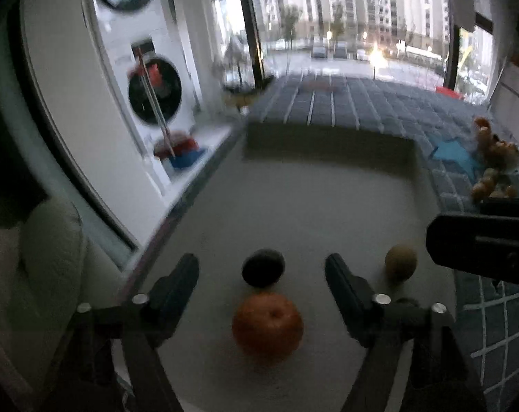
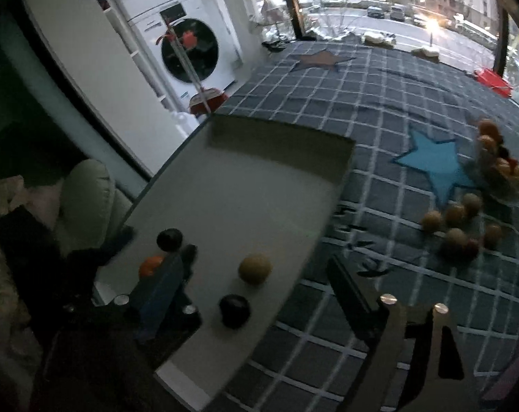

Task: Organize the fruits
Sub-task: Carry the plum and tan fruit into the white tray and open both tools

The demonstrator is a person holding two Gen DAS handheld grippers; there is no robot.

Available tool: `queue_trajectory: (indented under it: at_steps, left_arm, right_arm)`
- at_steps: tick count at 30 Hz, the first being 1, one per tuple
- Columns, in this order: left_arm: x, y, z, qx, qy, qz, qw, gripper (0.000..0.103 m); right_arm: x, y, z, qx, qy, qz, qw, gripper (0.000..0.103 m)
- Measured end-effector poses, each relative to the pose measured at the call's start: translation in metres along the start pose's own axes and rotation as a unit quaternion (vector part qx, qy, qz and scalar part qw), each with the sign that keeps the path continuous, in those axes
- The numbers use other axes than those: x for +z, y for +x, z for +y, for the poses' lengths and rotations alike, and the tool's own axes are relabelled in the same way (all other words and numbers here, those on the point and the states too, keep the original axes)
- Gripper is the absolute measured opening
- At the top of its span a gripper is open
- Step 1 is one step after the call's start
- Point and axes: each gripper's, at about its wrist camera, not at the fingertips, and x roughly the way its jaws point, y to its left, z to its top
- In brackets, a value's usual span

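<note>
Four fruits are laid in the grey tray; an orange lies free between the spread fingers of the left gripper. The right gripper is also spread, empty, so more loose fruits on the checked cloth can be fetched.

Place: a home, bed beside a laundry corner.
Evidence, laundry: stacked washers against the white wall.
Evidence, bedding: checked quilt with star patches.
Evidence, outlook: large window facing apartment blocks and a street.
</note>
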Motion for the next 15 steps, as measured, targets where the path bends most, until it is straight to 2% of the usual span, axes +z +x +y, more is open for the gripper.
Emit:
queue_trajectory:
  at_steps: [1,4,6,10,13,15]
  left_arm:
    - [0.0,-0.001,-0.001,0.001,0.005,0.0,1.0,0.078]
    - [-0.004,0.005,-0.007,0.002,0.03,0.03,0.9991,0.078]
    - [-0.006,-0.001,-0.01,0.009,0.038,0.012,0.9992,0.078]
    - [-0.003,-0.01,-0.011,0.009,0.031,0.012,0.9994,0.078]
    - [0.004,-0.027,-0.018,-0.01,0.021,0.0,0.9997,0.078]
    - [0.009,-0.039,-0.031,-0.043,0.024,-0.006,0.9988,0.078]
  right_arm:
    - [-0.001,-0.002,-0.005,-0.002,0.004,-0.001,1.0,0.103]
    - [-0.01,-0.013,-0.028,-0.011,0.017,-0.003,1.0,0.103]
    - [-0.02,-0.026,-0.046,-0.032,0.027,-0.014,0.999,0.103]
    - [-0.033,-0.038,-0.087,-0.075,0.062,-0.018,0.995,0.103]
    - [-0.049,-0.046,-0.128,-0.11,0.094,-0.011,0.989,0.103]
    - [-0.062,-0.051,-0.158,-0.134,0.123,-0.008,0.983,0.103]
